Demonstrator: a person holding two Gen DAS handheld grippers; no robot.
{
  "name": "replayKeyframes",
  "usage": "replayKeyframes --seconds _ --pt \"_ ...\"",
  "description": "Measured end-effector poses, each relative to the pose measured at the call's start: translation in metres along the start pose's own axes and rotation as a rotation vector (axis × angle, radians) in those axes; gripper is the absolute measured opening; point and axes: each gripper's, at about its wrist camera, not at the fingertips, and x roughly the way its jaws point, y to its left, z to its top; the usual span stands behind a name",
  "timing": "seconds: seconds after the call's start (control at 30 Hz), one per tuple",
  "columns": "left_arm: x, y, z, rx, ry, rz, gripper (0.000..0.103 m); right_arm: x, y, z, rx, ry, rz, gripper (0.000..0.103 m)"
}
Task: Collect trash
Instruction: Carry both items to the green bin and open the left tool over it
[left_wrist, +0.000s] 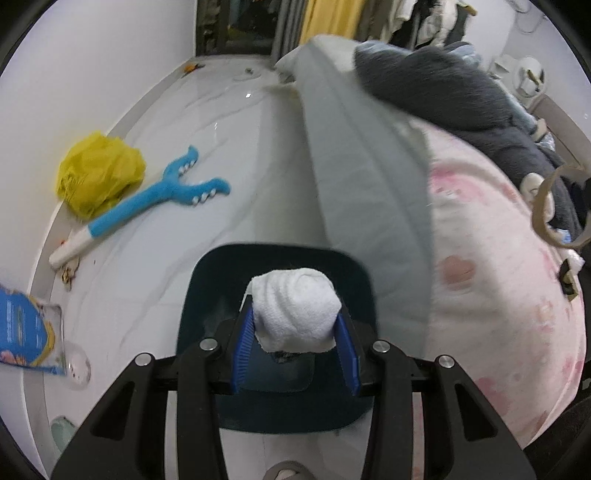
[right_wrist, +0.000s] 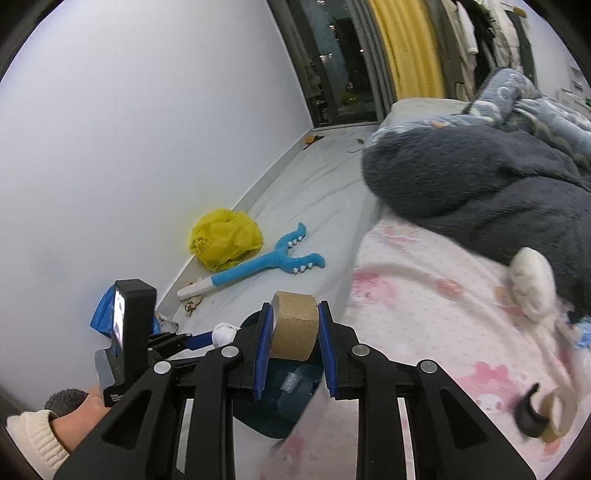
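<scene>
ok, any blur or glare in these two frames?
Left wrist: bed smeared by motion, tissue wad in the fingers sharp, small glints on the floor. Right wrist: the right side of the bed blurred, cardboard roll crisp. Both: strong fisheye bend, dark corners.
</scene>
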Motion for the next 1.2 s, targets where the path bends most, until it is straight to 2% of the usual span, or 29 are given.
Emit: replayKeyframes --seconds 0.3,0.43,0.53,0.6,0.63,0.67,0.87,1.03,1.2 --pt "0.028 0.036 -0.021 -0.063 0.137 0.030 0.044 0.033 0.029 0.000 -0.031 0.048 0.030 0.025" --pt "0.038 0.045 -0.030 -0.070 0.190 0.024 0.045 0.051 0.041 -0.003 -0.043 0.081 0.037 0.025" --pt "0.046 0.051 -0.036 -0.080 0.246 -0.014 0.051 0.063 0.048 -0.005 -0.050 0.107 0.036 0.025" --pt "0.048 0.052 -0.038 -0.071 0.251 -0.020 0.058 0.074 0.053 -0.008 -0.054 0.135 0.027 0.025" --pt "0.047 0.054 -0.040 -0.070 0.254 -0.027 0.067 0.079 0.054 -0.009 -0.054 0.148 0.023 0.025" --pt "0.046 0.058 -0.042 -0.075 0.258 -0.042 0.071 0.083 0.054 -0.009 -0.054 0.157 0.019 0.025" --pt "0.038 0.076 -0.046 -0.107 0.246 -0.065 0.075 0.110 0.060 -0.019 -0.052 0.228 -0.002 0.025" --pt "0.031 0.094 -0.047 -0.138 0.228 -0.059 0.075 0.129 0.066 -0.028 -0.061 0.288 -0.018 0.025" --pt "0.019 0.108 -0.047 -0.125 0.194 -0.041 0.075 0.153 0.067 -0.037 -0.057 0.350 -0.035 0.025"
